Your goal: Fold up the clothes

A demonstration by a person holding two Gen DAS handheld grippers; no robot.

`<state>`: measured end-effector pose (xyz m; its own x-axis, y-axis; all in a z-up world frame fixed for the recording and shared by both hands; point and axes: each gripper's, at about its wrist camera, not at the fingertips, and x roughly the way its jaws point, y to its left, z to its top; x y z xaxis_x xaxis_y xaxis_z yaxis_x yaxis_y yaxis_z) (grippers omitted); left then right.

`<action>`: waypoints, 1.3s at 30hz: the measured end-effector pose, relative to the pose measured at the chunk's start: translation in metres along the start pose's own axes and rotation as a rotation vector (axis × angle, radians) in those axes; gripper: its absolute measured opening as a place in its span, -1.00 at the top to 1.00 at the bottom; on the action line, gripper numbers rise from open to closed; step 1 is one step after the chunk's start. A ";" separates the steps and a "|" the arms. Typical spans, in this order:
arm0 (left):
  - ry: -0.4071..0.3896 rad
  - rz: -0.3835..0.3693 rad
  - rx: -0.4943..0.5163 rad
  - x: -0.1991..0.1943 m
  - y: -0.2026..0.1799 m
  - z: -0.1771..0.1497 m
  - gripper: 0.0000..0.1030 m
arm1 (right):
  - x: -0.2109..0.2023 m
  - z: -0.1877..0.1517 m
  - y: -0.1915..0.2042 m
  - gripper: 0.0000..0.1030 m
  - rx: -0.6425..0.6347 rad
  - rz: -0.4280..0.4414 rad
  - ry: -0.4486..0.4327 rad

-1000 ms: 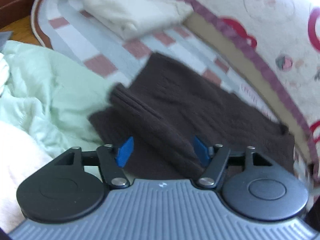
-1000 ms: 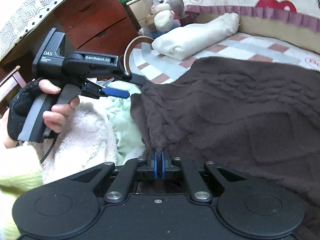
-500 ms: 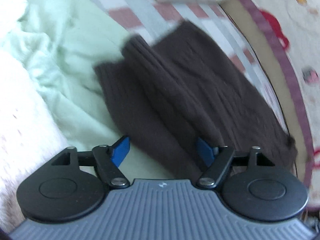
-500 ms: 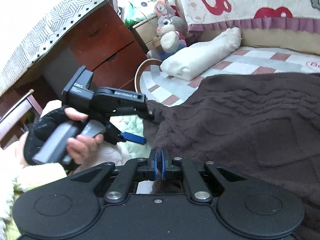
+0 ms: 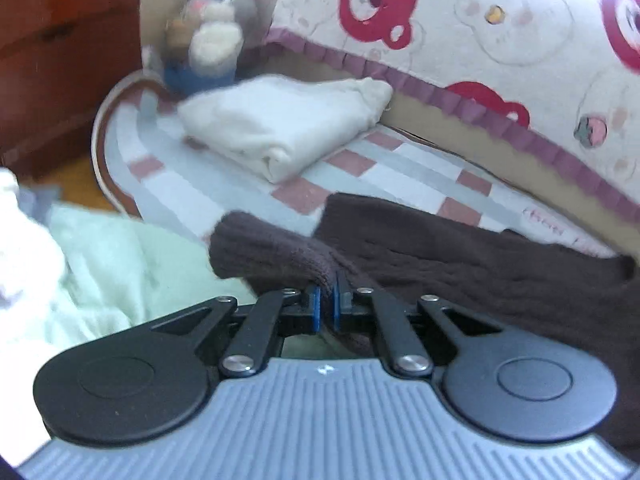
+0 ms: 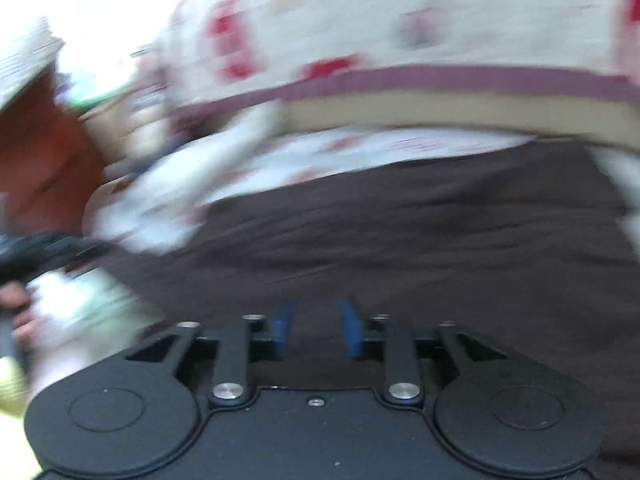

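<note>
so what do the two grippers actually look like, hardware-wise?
Left gripper: grey ribbed body, black linkage arms with silver pivot bolts, two round black discs, blue finger pads. Right gripper: same layout, but the body is plain black with one small centre screw; pads also blue.

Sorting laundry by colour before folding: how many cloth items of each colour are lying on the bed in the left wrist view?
Brown: 1, the brown sweater, pinched in the left claw
Cream: 1, the folded cream garment
Mint green: 1, the mint green garment
White: 1, the fluffy white item, blurred
Total: 4
</note>
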<state>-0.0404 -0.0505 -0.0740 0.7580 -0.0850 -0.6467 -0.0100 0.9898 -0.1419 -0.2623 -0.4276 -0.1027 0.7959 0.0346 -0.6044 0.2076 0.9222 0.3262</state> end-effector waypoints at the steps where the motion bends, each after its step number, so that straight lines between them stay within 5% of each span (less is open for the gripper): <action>1: 0.004 0.006 0.003 0.001 0.000 -0.002 0.90 | -0.010 0.002 -0.021 0.14 0.052 -0.065 -0.013; 6: 0.038 0.010 0.015 0.007 -0.002 -0.011 0.90 | -0.063 -0.004 -0.101 -0.07 0.236 -0.271 -0.039; 10: 0.053 0.011 0.013 0.008 0.000 -0.015 0.90 | -0.080 -0.026 -0.127 -0.31 0.319 -0.350 -0.031; 15: 0.099 -0.002 0.014 0.023 -0.004 -0.014 0.90 | -0.048 -0.028 -0.137 -0.34 0.384 -0.230 -0.051; 17: 0.138 -0.034 0.040 0.049 -0.012 -0.007 0.90 | -0.034 -0.028 -0.141 -0.16 0.408 -0.177 -0.060; 18: 0.138 -0.049 0.076 0.066 -0.020 0.005 0.90 | -0.027 -0.028 -0.143 0.41 0.420 -0.150 -0.064; 21: 0.118 -0.092 0.197 0.113 -0.045 0.046 0.91 | -0.016 -0.016 -0.143 0.48 0.436 -0.095 -0.123; 23: -0.015 -0.147 0.178 0.103 -0.063 0.099 0.92 | -0.034 0.015 -0.128 0.50 0.396 -0.102 -0.269; 25: -0.205 -0.286 0.009 0.058 -0.064 0.157 0.92 | -0.069 0.033 -0.102 0.51 0.312 -0.111 -0.409; 27: -0.386 -0.387 -0.081 0.013 -0.057 0.186 0.91 | -0.090 0.032 -0.085 0.50 0.272 -0.137 -0.472; 30: -0.507 -0.409 -0.088 -0.023 -0.047 0.194 0.90 | -0.096 0.014 -0.072 0.48 0.230 -0.171 -0.462; 34: -0.258 -0.292 -0.109 0.043 -0.018 0.134 0.90 | -0.064 -0.017 -0.072 0.43 0.197 -0.225 -0.293; 39: 0.032 0.029 -0.017 0.141 0.021 0.040 1.00 | -0.021 -0.044 -0.064 0.40 0.200 -0.238 -0.087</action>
<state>0.0925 -0.0373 -0.1376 0.7357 -0.0601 -0.6746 -0.0433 0.9898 -0.1355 -0.3173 -0.4709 -0.1427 0.7555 -0.2141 -0.6192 0.4945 0.8063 0.3245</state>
